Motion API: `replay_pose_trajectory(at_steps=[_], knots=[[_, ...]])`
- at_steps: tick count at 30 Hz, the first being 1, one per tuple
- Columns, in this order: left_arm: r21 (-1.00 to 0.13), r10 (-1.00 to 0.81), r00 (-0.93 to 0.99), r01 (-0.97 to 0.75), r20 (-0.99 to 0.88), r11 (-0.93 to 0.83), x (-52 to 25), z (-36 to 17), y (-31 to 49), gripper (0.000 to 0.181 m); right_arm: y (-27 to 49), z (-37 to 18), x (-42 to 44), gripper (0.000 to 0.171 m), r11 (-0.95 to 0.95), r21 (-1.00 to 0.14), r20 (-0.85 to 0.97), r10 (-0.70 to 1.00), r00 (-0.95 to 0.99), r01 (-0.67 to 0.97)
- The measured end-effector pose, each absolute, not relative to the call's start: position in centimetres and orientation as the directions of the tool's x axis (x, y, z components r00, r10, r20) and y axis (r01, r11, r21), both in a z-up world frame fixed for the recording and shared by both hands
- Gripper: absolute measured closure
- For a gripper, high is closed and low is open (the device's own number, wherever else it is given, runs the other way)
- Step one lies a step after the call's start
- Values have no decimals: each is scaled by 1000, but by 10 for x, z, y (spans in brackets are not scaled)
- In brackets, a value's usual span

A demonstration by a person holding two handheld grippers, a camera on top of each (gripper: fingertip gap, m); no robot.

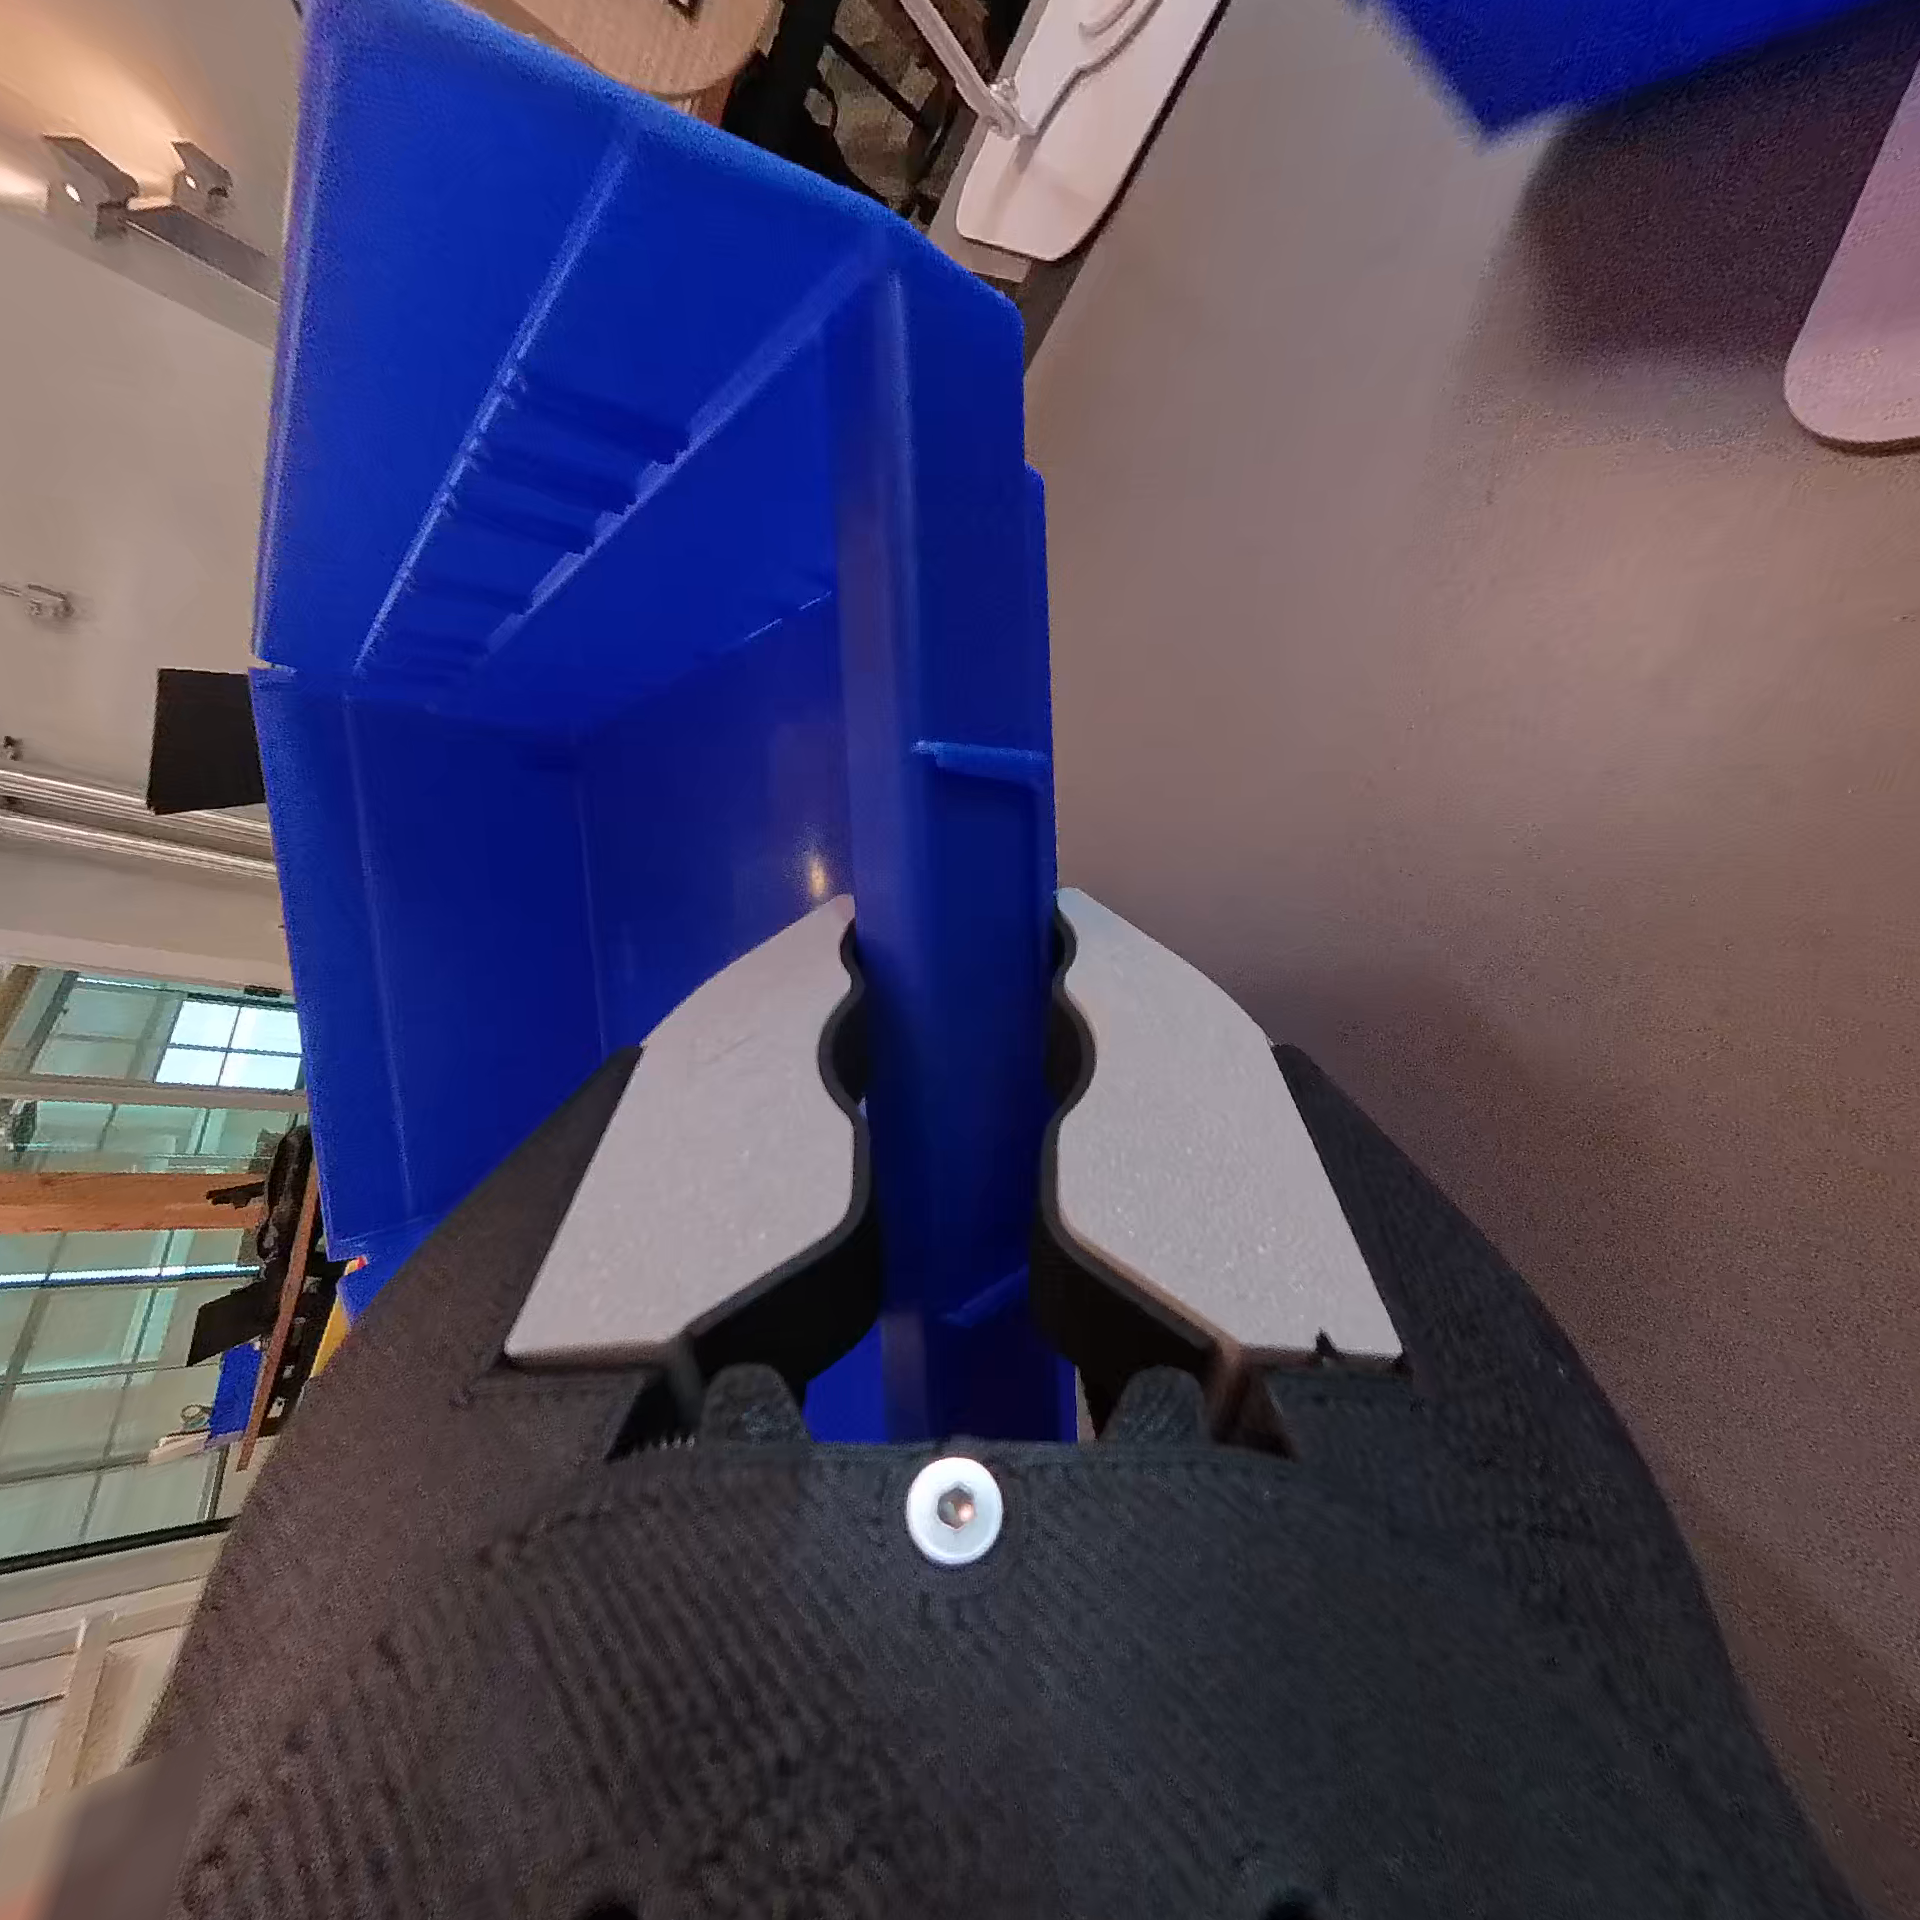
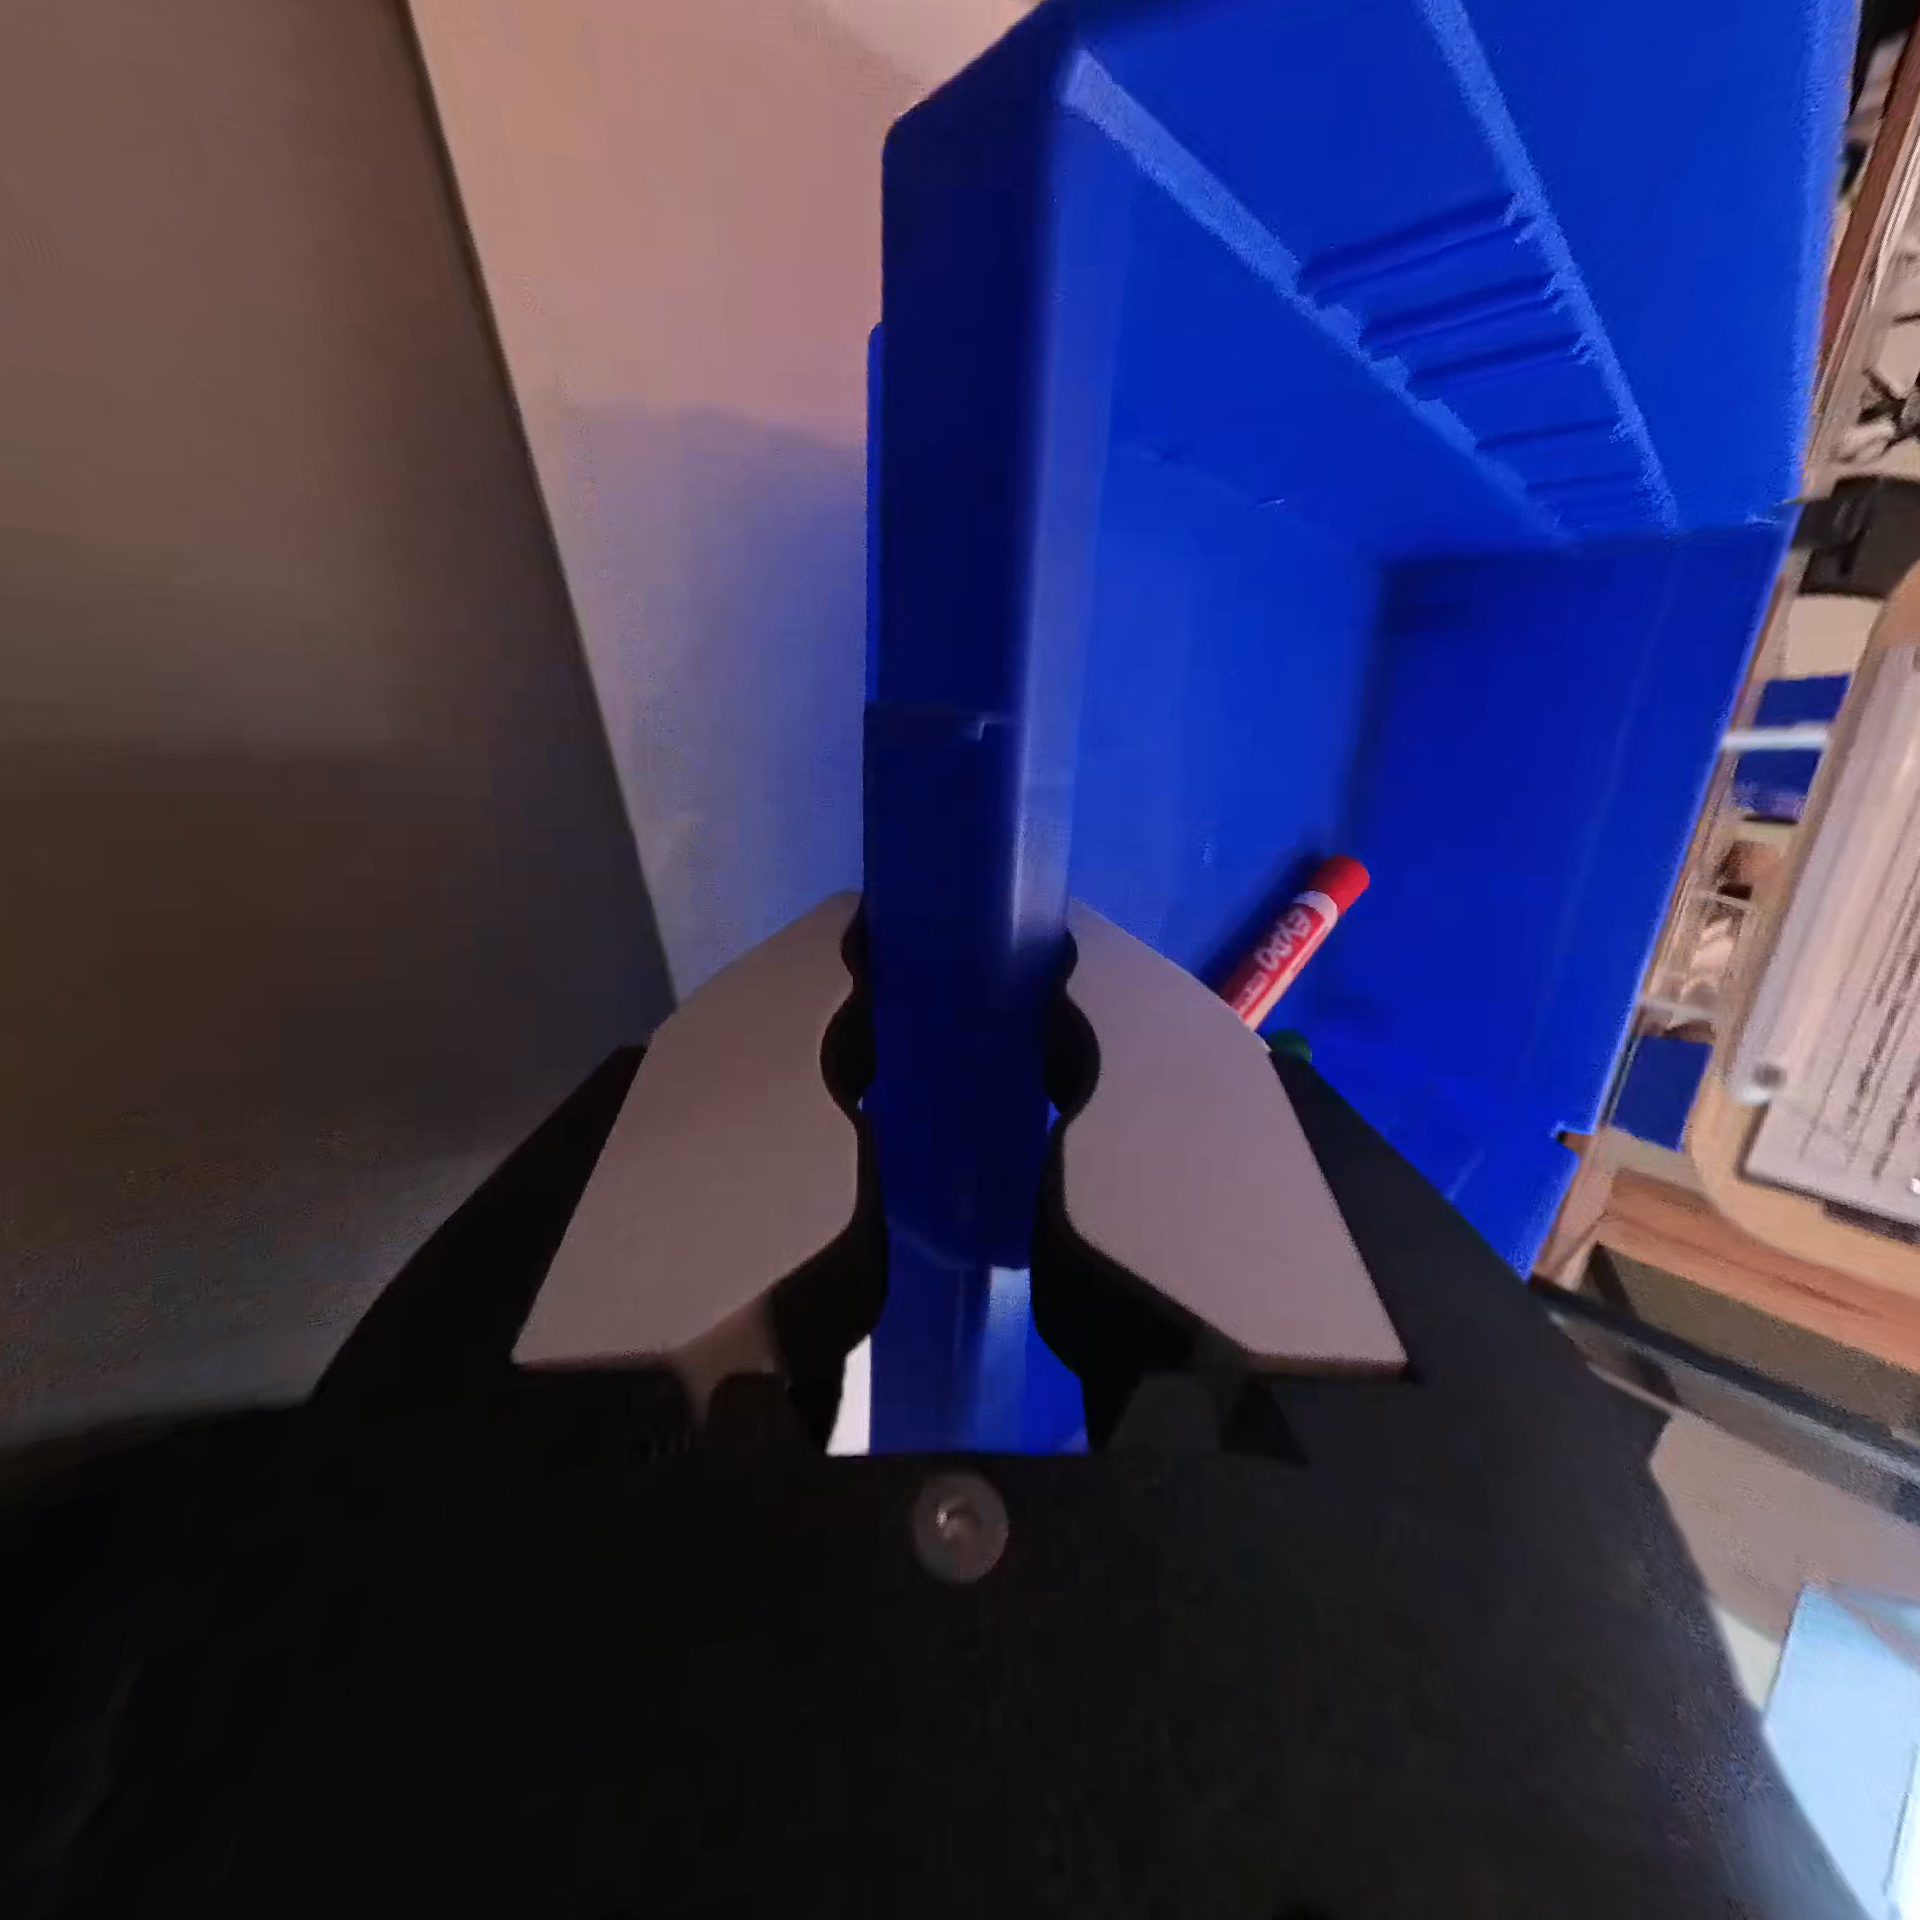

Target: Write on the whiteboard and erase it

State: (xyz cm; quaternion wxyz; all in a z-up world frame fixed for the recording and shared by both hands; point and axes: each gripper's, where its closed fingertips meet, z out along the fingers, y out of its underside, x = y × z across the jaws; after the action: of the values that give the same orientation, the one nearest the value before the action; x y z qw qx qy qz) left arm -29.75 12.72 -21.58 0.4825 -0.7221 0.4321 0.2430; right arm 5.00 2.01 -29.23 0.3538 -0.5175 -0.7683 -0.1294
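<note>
Fingers of the left gripper (image 1: 956,1029) and right gripper (image 2: 961,1029) each clench a wall of the blue plastic bin (image 1: 582,831). A red-capped marker (image 2: 1294,940) lies inside it. Judging by this, writing and erasing are both not yet begun.

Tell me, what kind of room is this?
Probably an office or workshop. A grey table carries a blue plastic bin holding a red marker, with large windows and wooden shelving around.
</note>
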Motion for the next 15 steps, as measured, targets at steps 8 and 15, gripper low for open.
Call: replay_pose_trajectory(at_steps=[8, 15], knots=[[-507, -364, 506, -856, -782, -101, -287, -186, 112, 151, 80, -311, -80, 140, 620, -192, 746, 596, -297, 761], [-501, -368, 481, -864, -796, -47, -270, -171, 108, 150, 117, -275, -129, 128, 607, -374, 805, 588, -80, 701]])
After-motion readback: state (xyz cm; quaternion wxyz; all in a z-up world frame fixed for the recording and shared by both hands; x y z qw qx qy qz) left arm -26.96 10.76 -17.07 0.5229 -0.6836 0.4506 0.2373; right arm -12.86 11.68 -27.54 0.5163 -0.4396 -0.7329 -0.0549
